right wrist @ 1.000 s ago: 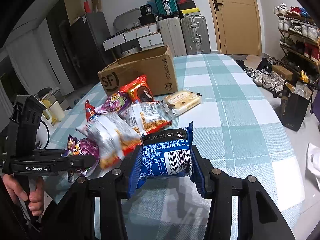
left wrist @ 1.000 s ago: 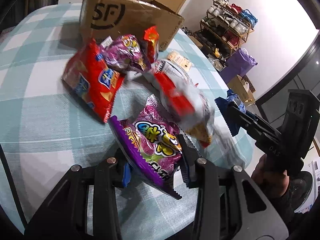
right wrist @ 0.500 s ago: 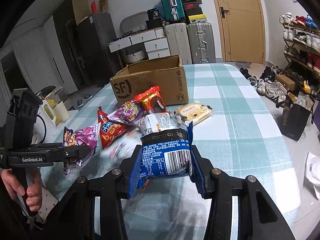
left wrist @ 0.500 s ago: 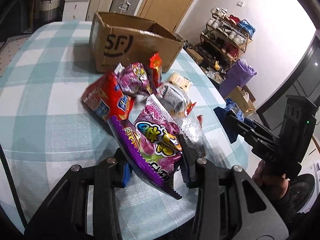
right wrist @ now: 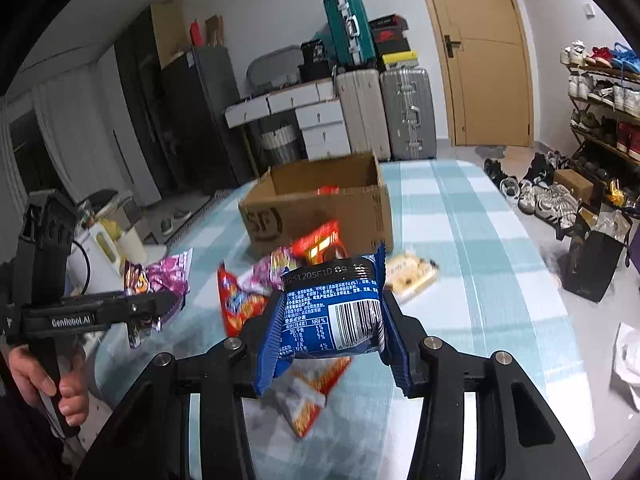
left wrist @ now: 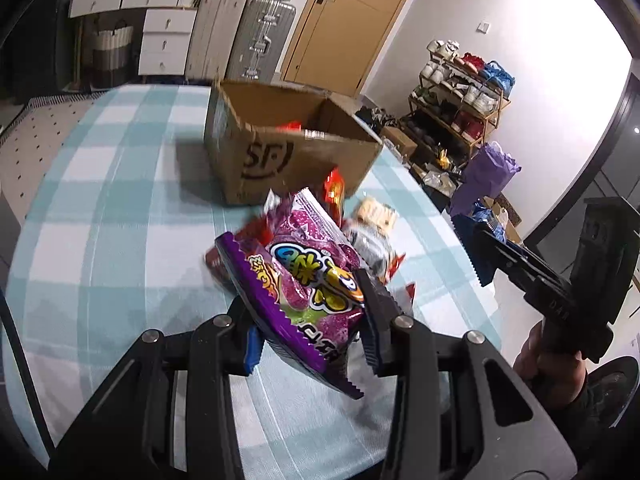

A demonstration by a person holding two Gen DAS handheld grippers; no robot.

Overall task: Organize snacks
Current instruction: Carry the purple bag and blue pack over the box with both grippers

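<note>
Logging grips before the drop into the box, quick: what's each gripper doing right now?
Left gripper: closed on the purple snack bag.
Right gripper: closed on the blue snack packet.

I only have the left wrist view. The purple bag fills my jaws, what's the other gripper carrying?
Observer: The right gripper is shut on a blue packet, its barcode side facing the camera.
Operator: Is that packet clear of the table?
Observer: Yes, it hangs above a red and white snack bag lying on the checked tablecloth.
Operator: How does my purple bag look from over there?
Observer: The left gripper pinches the purple bag near one end, and the bag stands up above the fingers.
Operator: Anything in the cardboard box?
Observer: Something red shows inside the cardboard box, low against its near wall; I cannot tell what it is.
</note>
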